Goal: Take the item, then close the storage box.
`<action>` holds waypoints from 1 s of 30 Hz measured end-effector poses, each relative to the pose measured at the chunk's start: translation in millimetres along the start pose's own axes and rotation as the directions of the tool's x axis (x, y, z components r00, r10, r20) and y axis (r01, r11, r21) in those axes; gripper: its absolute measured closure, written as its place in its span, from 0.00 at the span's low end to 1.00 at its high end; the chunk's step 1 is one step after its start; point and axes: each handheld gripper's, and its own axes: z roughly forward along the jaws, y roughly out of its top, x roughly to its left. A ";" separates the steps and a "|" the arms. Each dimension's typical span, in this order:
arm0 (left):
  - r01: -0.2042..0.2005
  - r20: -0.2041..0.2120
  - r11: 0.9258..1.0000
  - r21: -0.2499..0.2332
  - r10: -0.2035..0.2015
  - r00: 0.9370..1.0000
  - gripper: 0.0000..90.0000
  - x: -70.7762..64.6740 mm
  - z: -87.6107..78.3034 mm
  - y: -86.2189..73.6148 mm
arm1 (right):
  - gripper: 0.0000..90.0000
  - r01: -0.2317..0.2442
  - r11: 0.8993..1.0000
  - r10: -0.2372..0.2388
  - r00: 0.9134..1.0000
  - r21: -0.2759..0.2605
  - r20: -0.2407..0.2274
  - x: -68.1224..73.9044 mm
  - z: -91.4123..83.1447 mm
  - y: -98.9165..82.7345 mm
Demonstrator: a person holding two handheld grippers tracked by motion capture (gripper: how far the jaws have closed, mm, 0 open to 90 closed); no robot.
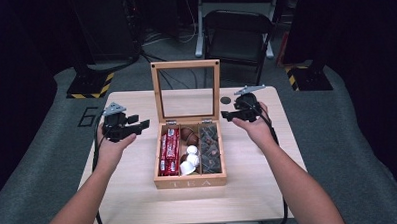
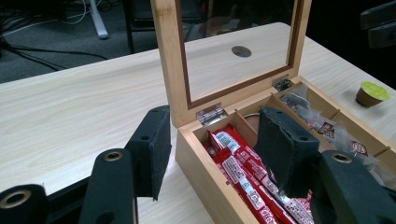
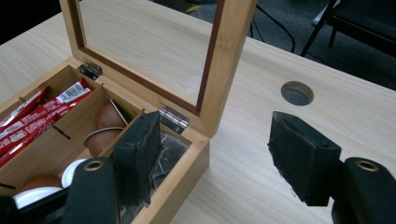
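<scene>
While a person's two hands hover on either side of it, a wooden tea box (image 1: 190,181) sits open on the worktop (image 1: 129,194), its glass-paned lid (image 1: 185,65) standing upright at the back. The left tool (image 1: 137,122) hangs just left of the box, jaws spread and empty. In the left gripper view one jaw is over bare worktop and the other over the box's nearest compartment, where red packets (image 2: 243,179) lie in a row. The right tool (image 1: 229,114) is just right of the lid's hinge end, its jaws also spread with nothing between them. In the right gripper view one jaw stands over the box's back corner and the other over bare wood. Ahead of that tool, a round hole (image 3: 297,93) is cut in the worktop.

Seen from above, the box has three lengthwise compartments. Red packets fill the one nearest the left tool, brown and white capsules (image 1: 190,152) lie in the middle, and dark tea bags (image 1: 210,146) fill the one nearest the right tool. The left gripper view also shows a green-topped capsule (image 2: 372,94) standing alone on the worktop beyond the box. A folding chair (image 1: 239,33) stands on the floor past the worktop's far edge.
</scene>
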 end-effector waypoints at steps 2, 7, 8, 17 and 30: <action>0.001 -0.001 1.000 0.000 -0.001 1.000 0.50 -0.1 0.3 -0.2 | 0.38 -0.008 1.000 0.008 1.000 -0.005 -0.009 2.6 4.2 2.4; 0.000 0.001 1.000 -0.001 0.000 1.000 0.50 -0.2 -0.1 -0.2 | 0.38 0.005 1.000 -0.005 1.000 0.000 -0.022 7.7 11.4 7.2; 0.001 0.001 1.000 -0.003 -0.001 1.000 0.50 -0.2 0.1 -0.1 | 0.38 0.005 1.000 -0.005 1.000 0.002 -0.023 9.1 12.9 8.8; 0.001 0.005 1.000 -0.001 -0.001 1.000 0.50 -0.7 -0.2 -0.1 | 0.38 0.000 1.000 0.000 1.000 0.003 -0.028 13.4 22.4 17.7; -0.004 0.012 1.000 -0.004 0.004 1.000 0.50 -2.8 1.5 -0.1 | 0.37 -0.027 1.000 0.027 1.000 0.009 -0.008 5.8 38.6 25.6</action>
